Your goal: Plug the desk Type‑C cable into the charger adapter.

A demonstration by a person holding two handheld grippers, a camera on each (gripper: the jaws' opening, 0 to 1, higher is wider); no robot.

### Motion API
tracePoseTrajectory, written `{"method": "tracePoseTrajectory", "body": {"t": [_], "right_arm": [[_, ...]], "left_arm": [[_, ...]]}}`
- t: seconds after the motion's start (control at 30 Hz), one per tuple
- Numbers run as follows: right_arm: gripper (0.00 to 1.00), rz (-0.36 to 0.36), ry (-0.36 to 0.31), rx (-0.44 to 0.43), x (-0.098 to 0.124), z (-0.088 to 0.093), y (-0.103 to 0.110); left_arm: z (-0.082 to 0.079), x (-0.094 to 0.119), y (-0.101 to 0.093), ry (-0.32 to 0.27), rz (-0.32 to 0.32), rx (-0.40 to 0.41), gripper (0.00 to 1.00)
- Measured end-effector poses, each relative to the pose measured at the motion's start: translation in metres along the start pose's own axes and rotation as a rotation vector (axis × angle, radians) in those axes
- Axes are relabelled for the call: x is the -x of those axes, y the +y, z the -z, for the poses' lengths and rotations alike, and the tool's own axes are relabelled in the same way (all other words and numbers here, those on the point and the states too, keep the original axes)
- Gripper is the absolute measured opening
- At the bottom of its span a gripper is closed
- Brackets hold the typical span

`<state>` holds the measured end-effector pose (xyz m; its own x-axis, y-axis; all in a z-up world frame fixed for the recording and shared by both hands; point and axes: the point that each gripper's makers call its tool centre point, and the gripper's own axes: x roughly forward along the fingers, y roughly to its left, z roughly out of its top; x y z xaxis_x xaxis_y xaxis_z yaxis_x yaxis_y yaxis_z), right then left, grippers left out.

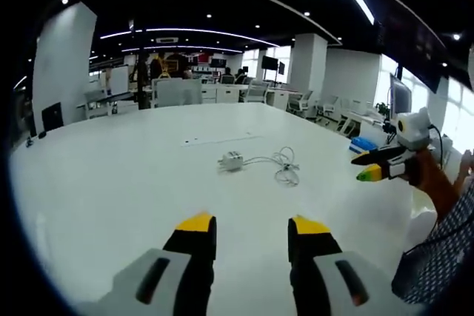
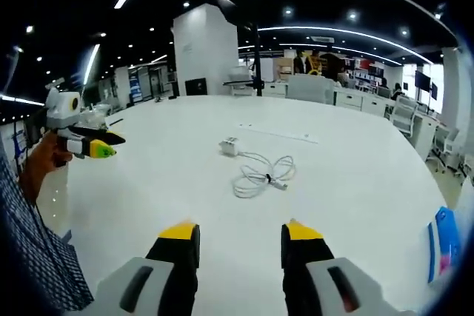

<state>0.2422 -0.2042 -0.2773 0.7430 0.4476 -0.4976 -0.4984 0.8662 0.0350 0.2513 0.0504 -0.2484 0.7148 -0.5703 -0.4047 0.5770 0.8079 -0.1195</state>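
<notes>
While both my grippers hover with fingers wide and empty, the charger adapter [image 2: 229, 146] and coiled Type-C cable [image 2: 263, 174] lie straight ahead mid-worktop [image 2: 355, 183], well apart; right gripper [image 2: 239, 246] looks nearer than left gripper [image 1: 252, 238].

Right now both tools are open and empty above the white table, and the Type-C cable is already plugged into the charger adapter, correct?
Not quite. In the right gripper view the cable lies coiled beside the charger adapter, with its plug end loose on the white table, not inserted. The rest holds: the left tool and right tool are both open and empty above the table.
</notes>
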Motion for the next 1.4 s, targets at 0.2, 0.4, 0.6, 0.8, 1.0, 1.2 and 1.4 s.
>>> {"method": "tracePoseTrajectory", "body": {"t": [0.2, 0.4, 0.6, 0.8, 1.0, 1.2, 1.4], "right_arm": [[0.45, 0.008, -0.002, 0.006, 0.001, -0.003, -0.002], [0.45, 0.017, -0.006, 0.007, 0.004, -0.005, -0.003], [0.46, 0.026, -0.003, 0.011, 0.006, -0.004, -0.005], [0.46, 0.037, -0.010, 0.006, 0.009, -0.005, -0.006], [0.46, 0.036, -0.027, 0.013, 0.010, -0.007, -0.005], [0.46, 0.036, -0.029, 0.020, 0.012, -0.007, -0.004], [0.46, 0.046, -0.029, 0.016, 0.013, -0.007, -0.006]], "left_arm": [[-0.004, 0.004, 0.003, -0.016, -0.013, 0.003, 0.39], [-0.005, 0.004, 0.000, -0.014, -0.004, -0.008, 0.38], [-0.005, 0.001, -0.006, -0.007, 0.017, -0.009, 0.37], [-0.008, 0.002, -0.006, -0.018, 0.021, -0.024, 0.37], [-0.010, 0.003, -0.008, -0.023, 0.023, -0.033, 0.37], [-0.008, 0.004, -0.008, -0.020, 0.021, -0.037, 0.37], [-0.007, 0.004, -0.007, -0.019, 0.018, -0.033, 0.37]]}}
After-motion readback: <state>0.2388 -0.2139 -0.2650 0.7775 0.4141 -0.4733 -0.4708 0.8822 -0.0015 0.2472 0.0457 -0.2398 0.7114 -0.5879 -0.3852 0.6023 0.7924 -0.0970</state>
